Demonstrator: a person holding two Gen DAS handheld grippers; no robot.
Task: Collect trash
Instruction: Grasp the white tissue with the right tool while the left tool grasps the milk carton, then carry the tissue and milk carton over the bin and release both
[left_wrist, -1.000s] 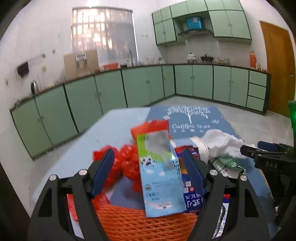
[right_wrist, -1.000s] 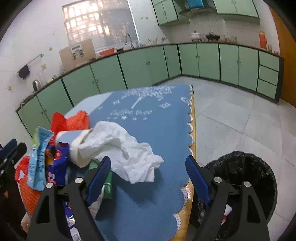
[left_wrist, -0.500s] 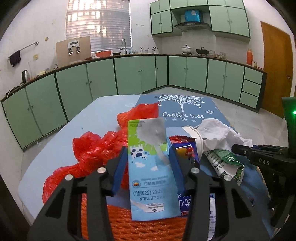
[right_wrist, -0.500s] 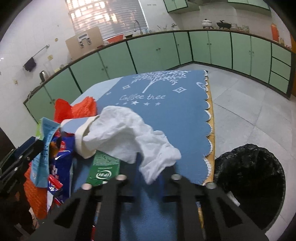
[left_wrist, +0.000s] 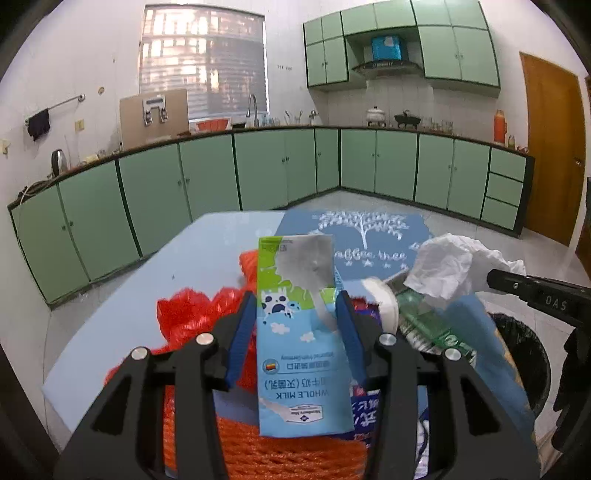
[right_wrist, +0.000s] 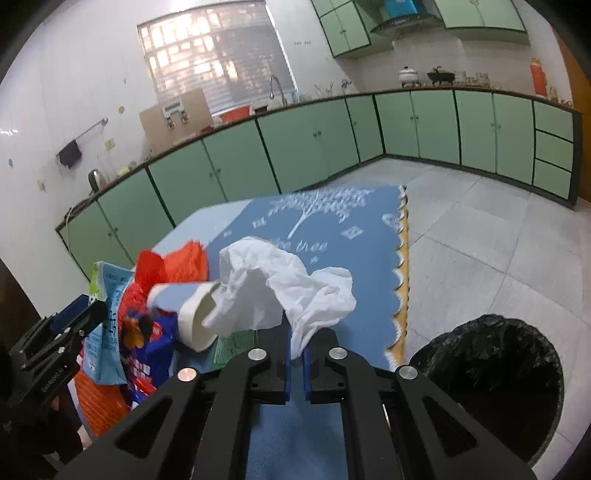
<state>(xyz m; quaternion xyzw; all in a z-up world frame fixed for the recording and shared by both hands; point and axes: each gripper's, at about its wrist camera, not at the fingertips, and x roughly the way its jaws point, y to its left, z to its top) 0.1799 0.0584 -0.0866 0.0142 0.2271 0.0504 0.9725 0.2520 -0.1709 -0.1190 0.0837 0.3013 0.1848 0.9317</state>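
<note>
A blue and green whole-milk carton (left_wrist: 299, 332) stands upright between the pads of my left gripper (left_wrist: 294, 301), which is shut on its sides. The same carton (right_wrist: 107, 295) and the left gripper (right_wrist: 79, 317) show at the left of the right wrist view. My right gripper (right_wrist: 296, 350) is shut on the lower corner of a crumpled white tissue (right_wrist: 273, 291). The tissue hangs raised above the blue mat (right_wrist: 351, 229). In the left wrist view the tissue (left_wrist: 450, 266) sits at the tip of the right gripper (left_wrist: 495, 275).
A black-lined trash bin (right_wrist: 491, 369) stands on the floor off the table's right edge. A tipped paper cup (right_wrist: 192, 314), red plastic bag (left_wrist: 192, 314), orange mesh (left_wrist: 277, 450), green packet (left_wrist: 424, 325) and blue snack bag (right_wrist: 151, 343) lie piled on the table (left_wrist: 155, 295).
My left jaws have closed onto the milk carton. My right jaws have closed on the white tissue and raised it off the mat.
</note>
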